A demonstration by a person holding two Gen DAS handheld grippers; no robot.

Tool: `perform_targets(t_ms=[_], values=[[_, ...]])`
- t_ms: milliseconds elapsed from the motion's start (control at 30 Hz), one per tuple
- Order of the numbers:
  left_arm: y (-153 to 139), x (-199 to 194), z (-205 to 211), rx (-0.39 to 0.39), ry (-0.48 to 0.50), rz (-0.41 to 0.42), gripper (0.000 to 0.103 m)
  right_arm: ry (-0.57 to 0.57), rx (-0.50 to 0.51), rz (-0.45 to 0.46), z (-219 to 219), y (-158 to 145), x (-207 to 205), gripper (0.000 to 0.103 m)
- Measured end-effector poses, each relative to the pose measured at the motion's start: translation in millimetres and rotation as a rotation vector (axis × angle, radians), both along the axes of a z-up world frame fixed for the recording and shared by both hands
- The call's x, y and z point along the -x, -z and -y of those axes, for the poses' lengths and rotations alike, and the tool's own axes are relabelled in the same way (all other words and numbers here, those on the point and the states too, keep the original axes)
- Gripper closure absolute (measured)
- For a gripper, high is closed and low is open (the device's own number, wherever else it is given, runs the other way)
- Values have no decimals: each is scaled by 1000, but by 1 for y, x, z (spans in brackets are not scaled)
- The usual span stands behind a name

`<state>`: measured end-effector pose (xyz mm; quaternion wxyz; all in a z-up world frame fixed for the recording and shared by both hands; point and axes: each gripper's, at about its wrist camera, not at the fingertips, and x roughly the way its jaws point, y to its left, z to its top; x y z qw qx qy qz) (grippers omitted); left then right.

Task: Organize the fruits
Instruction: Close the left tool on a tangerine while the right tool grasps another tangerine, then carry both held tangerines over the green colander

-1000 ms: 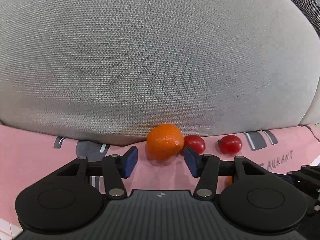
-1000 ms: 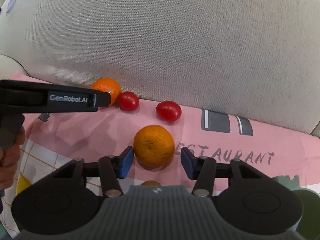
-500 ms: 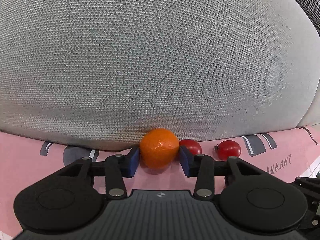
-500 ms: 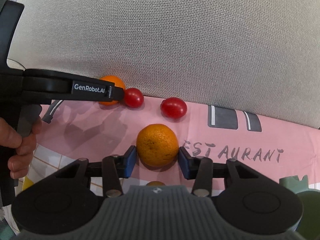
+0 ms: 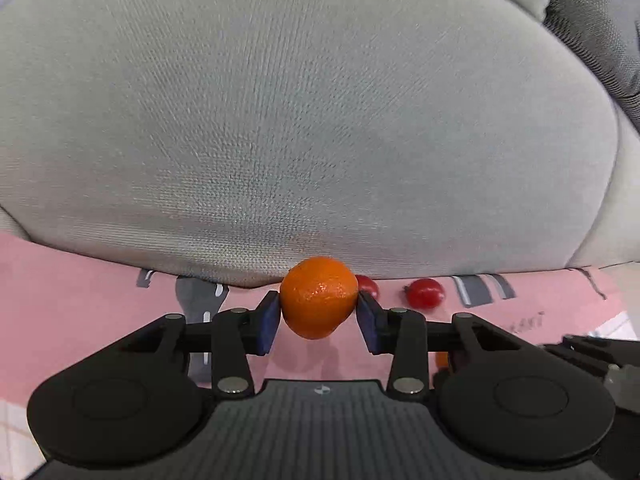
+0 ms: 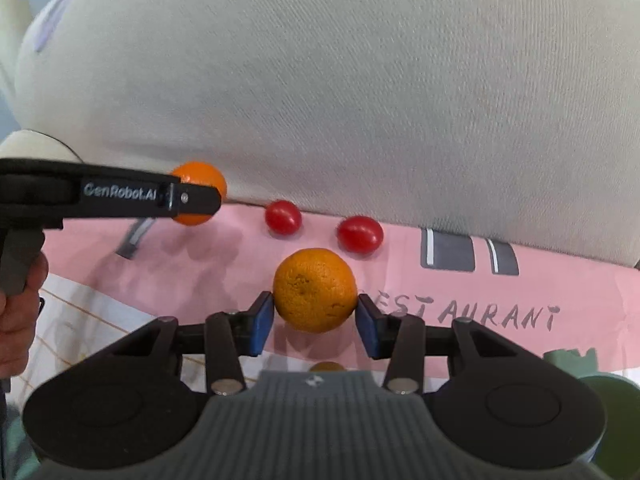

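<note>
My left gripper (image 5: 318, 316) is shut on a small orange (image 5: 318, 298) and holds it a little above the pink cloth (image 5: 80, 300). In the right wrist view this orange (image 6: 200, 176) sits behind the left gripper's finger (image 6: 120, 196), lifted off the cloth. My right gripper (image 6: 315, 318) is shut on a second orange (image 6: 315, 290), raised slightly over the cloth (image 6: 440, 292). Two red cherry tomatoes (image 6: 283, 217) (image 6: 360, 235) lie on the cloth by the cushion; they also show in the left wrist view (image 5: 426, 292) (image 5: 368, 285).
A big grey cushion (image 5: 320, 120) rises right behind the fruit. A third orange fruit (image 6: 328, 367) peeks out under the right gripper body. A green object (image 6: 600, 400) stands at lower right. A hand (image 6: 16, 312) holds the left gripper.
Both grippers have closed on their oranges and lifted them slightly off the cloth. The left orange has moved up and away from the tomatoes.
</note>
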<state>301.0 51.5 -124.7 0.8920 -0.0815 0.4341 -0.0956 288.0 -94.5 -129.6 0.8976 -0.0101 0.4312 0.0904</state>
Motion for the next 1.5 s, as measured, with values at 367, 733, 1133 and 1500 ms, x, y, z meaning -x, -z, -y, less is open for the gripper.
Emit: perform_targets(t_ms=[367, 733, 1133, 1500], values=[[-64, 71, 10, 26, 64, 34, 57, -25, -55, 87, 10, -49, 61, 61], [-98, 133, 75, 36, 191, 40, 57, 30, -82, 114, 48, -71, 136, 61], [-92, 151, 158, 11, 394, 14, 57, 172, -41, 87, 123, -53, 203, 61], [-53, 141, 202, -103, 463, -91, 57, 196, -23, 53, 146, -34, 212, 61]])
